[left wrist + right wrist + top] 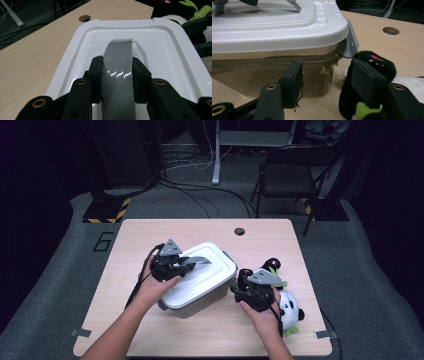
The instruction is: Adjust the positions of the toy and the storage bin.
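High view: a lidded plastic storage box (200, 280) sits mid-table, panda plush (287, 307) just beside it. Left gripper view: left gripper (117, 67) clamps the lid's grey handle (118, 55), probably stiff, slippery, best gripped centrally. Right gripper view: right gripper (325, 75) jaws apart, empty, near the box wall.

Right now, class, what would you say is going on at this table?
A person is working on a lidded plastic box with two tools. The left hand-held gripper is shut on the grey handle of the white lid, which sits on the box. The right hand-held gripper stands open beside the box's end, near a grey latch and a panda plush on the wooden table.
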`<state>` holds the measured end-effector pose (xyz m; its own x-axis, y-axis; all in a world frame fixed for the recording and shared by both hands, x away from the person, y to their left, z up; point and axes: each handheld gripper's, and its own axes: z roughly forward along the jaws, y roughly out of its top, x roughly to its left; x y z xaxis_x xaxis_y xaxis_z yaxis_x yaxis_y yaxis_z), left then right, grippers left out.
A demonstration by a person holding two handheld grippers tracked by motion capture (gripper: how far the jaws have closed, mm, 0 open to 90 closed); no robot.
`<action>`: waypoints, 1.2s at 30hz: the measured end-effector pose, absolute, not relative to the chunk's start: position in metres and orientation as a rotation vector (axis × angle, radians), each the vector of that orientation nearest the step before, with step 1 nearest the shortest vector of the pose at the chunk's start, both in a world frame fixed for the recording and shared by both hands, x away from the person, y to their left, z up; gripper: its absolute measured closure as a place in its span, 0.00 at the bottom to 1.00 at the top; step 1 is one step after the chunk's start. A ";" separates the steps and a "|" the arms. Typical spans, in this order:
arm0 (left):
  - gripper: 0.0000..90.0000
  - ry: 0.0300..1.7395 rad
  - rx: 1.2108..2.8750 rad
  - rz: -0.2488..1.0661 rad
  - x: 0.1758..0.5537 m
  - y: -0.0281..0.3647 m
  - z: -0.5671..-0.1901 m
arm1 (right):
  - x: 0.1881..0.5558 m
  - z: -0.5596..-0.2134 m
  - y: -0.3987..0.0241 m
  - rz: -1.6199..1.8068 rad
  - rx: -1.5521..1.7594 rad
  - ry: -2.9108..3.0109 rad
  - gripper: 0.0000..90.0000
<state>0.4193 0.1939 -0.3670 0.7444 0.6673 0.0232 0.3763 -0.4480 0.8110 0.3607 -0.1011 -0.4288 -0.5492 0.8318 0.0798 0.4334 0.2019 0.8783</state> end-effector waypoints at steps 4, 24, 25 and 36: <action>0.74 0.799 2.066 0.450 0.417 0.203 -0.362 | 0.360 -0.428 -0.102 1.302 1.177 2.066 0.47; 0.74 0.962 1.947 0.523 0.409 0.277 -0.364 | 0.355 -0.430 -0.102 1.289 1.176 2.067 0.47; 0.74 0.976 1.938 0.529 0.409 0.283 -0.365 | 0.355 -0.430 -0.102 1.289 1.174 2.067 0.47; 0.74 1.108 1.842 0.582 0.402 0.334 -0.371 | 0.355 -0.431 -0.101 1.286 1.170 2.066 0.47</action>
<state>0.4018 0.3344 -0.3712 0.4914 0.8697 -0.0458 0.4554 -0.2118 0.8648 0.3549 -0.1009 -0.4310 -0.5467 0.8347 0.0665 0.4279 0.2103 0.8790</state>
